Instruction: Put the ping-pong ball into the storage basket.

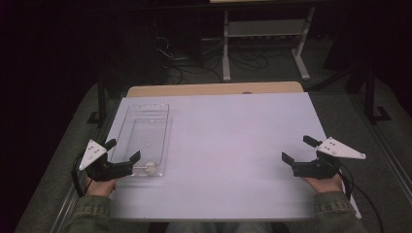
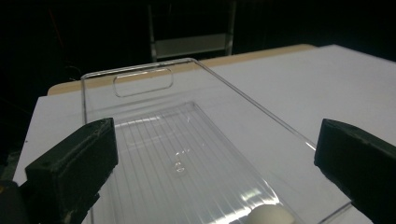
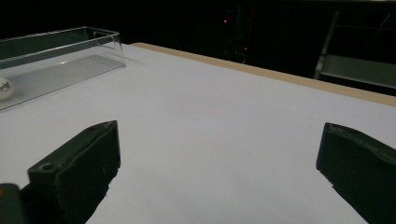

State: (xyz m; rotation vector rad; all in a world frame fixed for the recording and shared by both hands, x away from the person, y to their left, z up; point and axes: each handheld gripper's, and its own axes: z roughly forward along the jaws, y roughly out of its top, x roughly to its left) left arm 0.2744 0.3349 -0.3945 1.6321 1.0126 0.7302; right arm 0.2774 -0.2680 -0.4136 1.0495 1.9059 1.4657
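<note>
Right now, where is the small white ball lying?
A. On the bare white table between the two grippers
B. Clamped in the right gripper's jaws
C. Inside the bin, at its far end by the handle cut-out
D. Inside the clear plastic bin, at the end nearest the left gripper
D. The white ball rests on the floor of the clear bin at its near end, just ahead of the open left gripper.

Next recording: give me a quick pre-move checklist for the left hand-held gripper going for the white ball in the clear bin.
1. Left hand-held gripper open: ok.
2. White ball inside the clear bin, at its near end: ok.
3. Ball between the jaws: not ok; it lies just beyond the right jaw.
4. Bin flat on the table: ok.
5. Right hand-held gripper open and far from the bin: ok.
6. Ball at rest: cannot tell.
</note>
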